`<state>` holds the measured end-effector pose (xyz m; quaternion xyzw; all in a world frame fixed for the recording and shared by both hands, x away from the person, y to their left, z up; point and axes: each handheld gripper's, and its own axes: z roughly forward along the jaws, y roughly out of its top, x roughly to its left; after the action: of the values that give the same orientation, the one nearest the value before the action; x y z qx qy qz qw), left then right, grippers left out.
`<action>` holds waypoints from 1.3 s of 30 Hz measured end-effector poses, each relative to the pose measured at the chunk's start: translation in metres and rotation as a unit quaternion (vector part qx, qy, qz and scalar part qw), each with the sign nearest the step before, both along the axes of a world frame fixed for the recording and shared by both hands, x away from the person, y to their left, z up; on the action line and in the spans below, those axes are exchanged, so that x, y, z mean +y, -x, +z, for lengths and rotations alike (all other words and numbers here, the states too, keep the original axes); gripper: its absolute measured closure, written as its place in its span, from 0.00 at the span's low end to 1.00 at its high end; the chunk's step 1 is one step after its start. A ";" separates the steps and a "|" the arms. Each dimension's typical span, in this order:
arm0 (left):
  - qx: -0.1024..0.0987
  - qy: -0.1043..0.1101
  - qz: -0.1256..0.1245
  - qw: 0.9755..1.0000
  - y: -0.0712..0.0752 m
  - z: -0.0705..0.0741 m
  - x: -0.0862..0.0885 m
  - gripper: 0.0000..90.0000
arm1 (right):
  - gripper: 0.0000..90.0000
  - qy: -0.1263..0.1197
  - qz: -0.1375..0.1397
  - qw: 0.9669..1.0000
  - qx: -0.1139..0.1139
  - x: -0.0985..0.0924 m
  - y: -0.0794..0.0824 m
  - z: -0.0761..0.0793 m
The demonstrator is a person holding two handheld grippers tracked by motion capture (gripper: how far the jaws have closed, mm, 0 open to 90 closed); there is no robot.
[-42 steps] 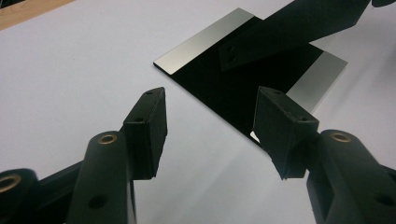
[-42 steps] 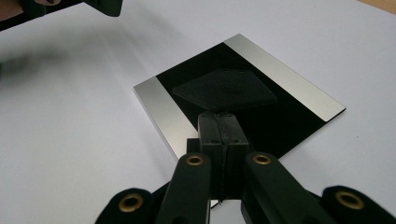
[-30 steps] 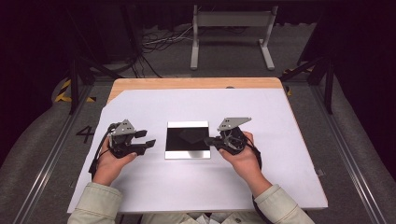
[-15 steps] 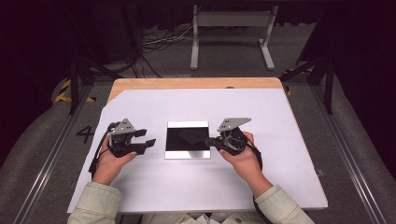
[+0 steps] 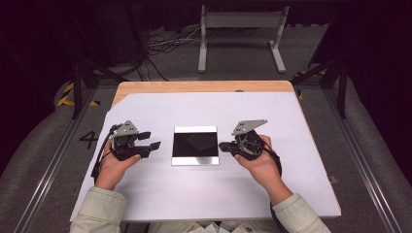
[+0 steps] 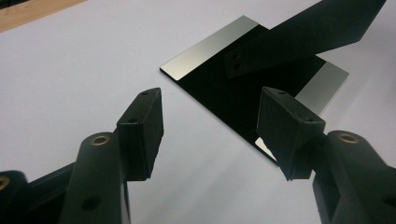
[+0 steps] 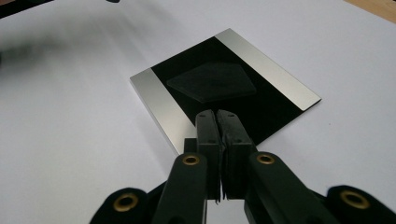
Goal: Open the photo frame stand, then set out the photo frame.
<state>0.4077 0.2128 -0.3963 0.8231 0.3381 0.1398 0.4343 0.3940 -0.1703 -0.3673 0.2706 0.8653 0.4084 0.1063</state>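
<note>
Not much has moved over the last second, honestly. Both hands sit in the same spots on either side of the plate (image 5: 195, 145), and the plate hasn't shifted on the white sheet (image 5: 160, 199) covering the desk (image 5: 145, 87). So my read is that this is the pause right before a pickup, with nothing actually started yet.

The left gripper (image 5: 151, 142) has its jaws spread wide, pointing in at the plate's left edge but still apart from it. In the left gripper view the near corner of the plate (image 6: 243, 98) sits just past the right jaw, so it's lined up close but not around anything. The right gripper (image 5: 224, 146) is pinched fully closed on nothing, its tip just beside the plate's right edge. In the right gripper view the closed tips (image 7: 217, 122) overlap the plate's near corner, though I can't tell if they actually touch it.

The plate itself (image 7: 224, 88) is a thin flat square, glossy black in the middle with a silver strip along two opposite sides. It's shiny enough to mirror the gripper hardware above it. It lies dead flat in the middle of the sheet, so I'd guess getting a jaw under an edge will be the fiddly part.
</note>
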 end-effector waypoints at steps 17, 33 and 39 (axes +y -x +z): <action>-0.014 0.004 0.021 1.000 0.001 0.001 0.000 0.46 | 0.67 -0.064 -0.052 0.997 -0.001 -0.026 -0.005 0.020; -0.017 0.020 0.054 0.998 0.001 0.001 0.010 0.45 | 0.55 -0.062 -0.048 0.996 0.047 -0.016 -0.032 0.021; -0.015 0.023 0.056 0.998 0.001 0.000 0.011 0.45 | 0.55 -0.051 -0.051 0.995 0.063 -0.013 -0.042 0.024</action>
<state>0.4069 0.2238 -0.3961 0.7908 0.3799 0.1686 0.4494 0.4362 -0.1832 -0.3435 0.3443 0.8335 0.4282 0.0586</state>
